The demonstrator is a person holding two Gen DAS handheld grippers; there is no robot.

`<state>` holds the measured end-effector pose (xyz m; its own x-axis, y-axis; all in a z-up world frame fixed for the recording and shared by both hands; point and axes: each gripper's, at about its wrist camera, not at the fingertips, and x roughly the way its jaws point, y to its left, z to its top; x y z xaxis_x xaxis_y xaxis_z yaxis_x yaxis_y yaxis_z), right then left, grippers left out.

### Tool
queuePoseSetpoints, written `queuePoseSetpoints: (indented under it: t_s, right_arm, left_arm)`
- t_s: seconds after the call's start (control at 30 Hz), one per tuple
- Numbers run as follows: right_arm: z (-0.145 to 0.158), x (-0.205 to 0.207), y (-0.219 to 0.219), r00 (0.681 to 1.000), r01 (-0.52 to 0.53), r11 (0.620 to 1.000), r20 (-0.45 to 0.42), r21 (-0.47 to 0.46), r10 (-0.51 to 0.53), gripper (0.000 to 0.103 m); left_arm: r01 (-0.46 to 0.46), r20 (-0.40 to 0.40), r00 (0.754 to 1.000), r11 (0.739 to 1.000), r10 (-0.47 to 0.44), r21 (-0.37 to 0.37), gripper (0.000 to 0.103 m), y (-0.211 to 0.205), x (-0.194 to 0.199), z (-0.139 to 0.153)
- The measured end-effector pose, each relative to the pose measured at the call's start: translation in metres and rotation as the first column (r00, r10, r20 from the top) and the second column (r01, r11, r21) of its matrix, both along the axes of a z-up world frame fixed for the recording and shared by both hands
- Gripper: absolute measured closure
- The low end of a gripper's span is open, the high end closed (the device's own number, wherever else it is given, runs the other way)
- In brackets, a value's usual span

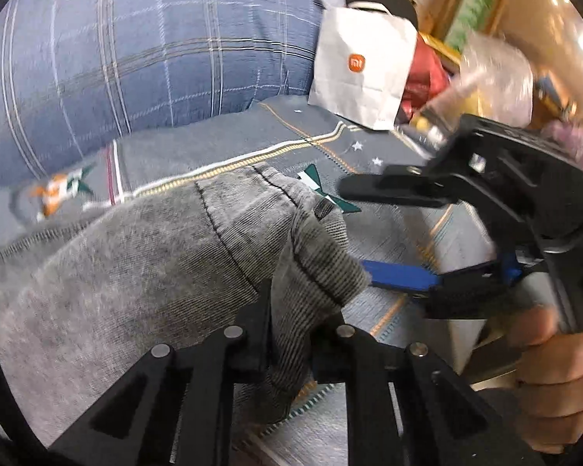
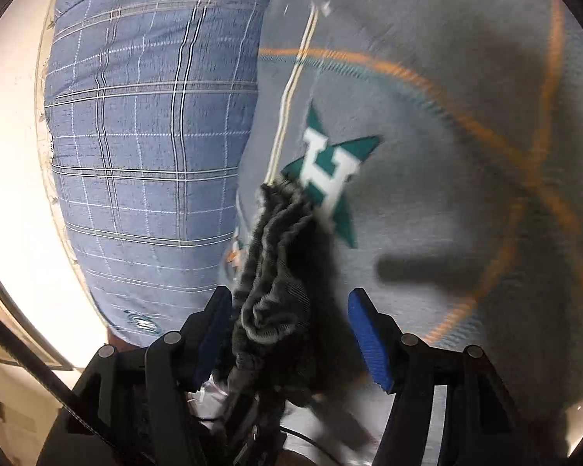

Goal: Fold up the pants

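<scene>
1. Your left gripper is pinching a bunched fold of the grey pants between its nearly closed jaws, right at the corner of the garment beside the stitched seam.
2. Your right gripper is standing wide, with a ruffled dark edge of the pants hanging between its blue pads. The cloth is lying against the left pad, while the right pad is standing clear of it, so you are not gripping anything there yet.
3. From the left wrist view, your right gripper is approaching that same corner from the side, with your hand wrapped around its handle.
4. The pants are lying on the grey bedspread with the star print, in front of the blue plaid pillow. A white paper bag is sitting further back, well apart from the garment.
5. Judging by the layout, you are only beginning: the garment is spreading loosely and rumpled, and no clean fold line is showing.
6. What is remaining, as I am reading it: closing the right jaws on the edge, lifting both corners together, and laying one half over the other, then halving again.
</scene>
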<state>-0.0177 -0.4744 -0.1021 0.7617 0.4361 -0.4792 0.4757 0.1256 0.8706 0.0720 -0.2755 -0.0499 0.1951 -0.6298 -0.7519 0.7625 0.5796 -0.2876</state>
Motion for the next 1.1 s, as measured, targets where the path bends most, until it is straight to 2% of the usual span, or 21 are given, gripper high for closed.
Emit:
queuePoseSetpoints:
  t_s: [0.1, 0.17, 0.2, 0.23, 0.3, 0.4, 0.5, 0.57, 0.67, 0.73, 0.83, 0.87, 0.93, 0.97, 1.0, 1.07, 1.1]
  right_arm:
    - [0.003, 0.022, 0.004, 0.999, -0.038, 0.999, -0.001, -0.016, 0.038, 0.035]
    - [0.006, 0.039, 0.009, 0.996, -0.086, 0.994, -0.033, -0.068, 0.084, 0.048]
    - [0.006, 0.045, 0.011, 0.994, -0.102, 0.991, -0.050, -0.087, 0.098, 0.063]
    - [0.006, 0.048, 0.013, 0.993, -0.113, 0.990, -0.034, -0.085, 0.110, 0.072]
    - [0.018, 0.049, 0.018, 0.991, -0.128, 0.984, 0.008, -0.121, 0.130, 0.077]
    - [0.054, 0.045, 0.033, 0.978, -0.127, 0.969, 0.133, -0.213, 0.158, 0.080]
    - [0.095, 0.045, 0.059, 0.952, -0.140, 0.930, 0.213, -0.339, 0.221, 0.080]
    - [0.116, 0.056, 0.079, 0.935, -0.172, 0.913, 0.230, -0.369, 0.269, 0.080]
    - [0.146, 0.088, 0.122, 0.899, -0.269, 0.860, 0.206, -0.434, 0.386, 0.080]
    - [0.157, 0.119, 0.159, 0.858, -0.358, 0.815, 0.185, -0.456, 0.480, 0.081]
    - [0.152, 0.148, 0.205, 0.801, -0.436, 0.761, 0.178, -0.481, 0.571, 0.081]
    - [0.140, 0.156, 0.219, 0.783, -0.458, 0.755, 0.189, -0.468, 0.592, 0.081]
    - [0.111, 0.166, 0.237, 0.765, -0.483, 0.770, 0.227, -0.417, 0.603, 0.081]
    - [0.090, 0.173, 0.245, 0.766, -0.494, 0.781, 0.234, -0.382, 0.599, 0.080]
    - [0.071, 0.179, 0.250, 0.778, -0.507, 0.790, 0.212, -0.344, 0.592, 0.079]
    - [0.043, 0.188, 0.252, 0.808, -0.522, 0.805, 0.140, -0.282, 0.573, 0.075]
    - [0.040, 0.187, 0.247, 0.820, -0.509, 0.816, 0.132, -0.276, 0.556, 0.061]
  left_arm:
    - [-0.029, -0.089, 0.996, 0.998, 0.024, -0.051, 0.089, 0.008, 0.009, -0.004]
    - [-0.055, -0.126, 0.991, 0.995, 0.044, -0.085, 0.089, 0.014, 0.013, -0.002]
    - [-0.061, -0.141, 0.989, 0.994, 0.049, -0.087, 0.089, 0.015, 0.014, -0.001]
    - [-0.069, -0.156, 0.986, 0.994, 0.055, -0.087, 0.089, 0.017, 0.015, -0.001]
    - [-0.080, -0.186, 0.981, 0.989, 0.055, -0.128, 0.089, 0.028, 0.013, 0.006]
    - [-0.103, -0.182, 0.981, 0.973, 0.065, -0.208, 0.090, 0.049, 0.014, 0.032]
    - [-0.149, -0.178, 0.978, 0.954, 0.105, -0.260, 0.090, 0.075, 0.018, 0.058]
    - [-0.196, -0.182, 0.972, 0.941, 0.149, -0.274, 0.090, 0.098, 0.022, 0.072]
    - [-0.280, -0.203, 0.952, 0.916, 0.228, -0.288, 0.090, 0.144, 0.031, 0.083]
    - [-0.355, -0.255, 0.924, 0.888, 0.285, -0.293, 0.090, 0.181, 0.042, 0.079]
    - [-0.443, -0.337, 0.877, 0.850, 0.343, -0.287, 0.089, 0.225, 0.053, 0.059]
    - [-0.467, -0.351, 0.862, 0.840, 0.365, -0.276, 0.089, 0.238, 0.056, 0.048]
    - [-0.507, -0.371, 0.837, 0.824, 0.402, -0.253, 0.089, 0.254, 0.059, 0.026]
    - [-0.535, -0.397, 0.815, 0.811, 0.422, -0.235, 0.089, 0.258, 0.061, 0.014]
    - [-0.577, -0.455, 0.768, 0.795, 0.451, -0.186, 0.089, 0.262, 0.067, -0.005]
    - [-0.607, -0.532, 0.702, 0.789, 0.473, -0.099, 0.088, 0.263, 0.076, -0.024]
    - [-0.614, -0.570, 0.674, 0.786, 0.469, -0.079, 0.086, 0.268, 0.078, -0.031]
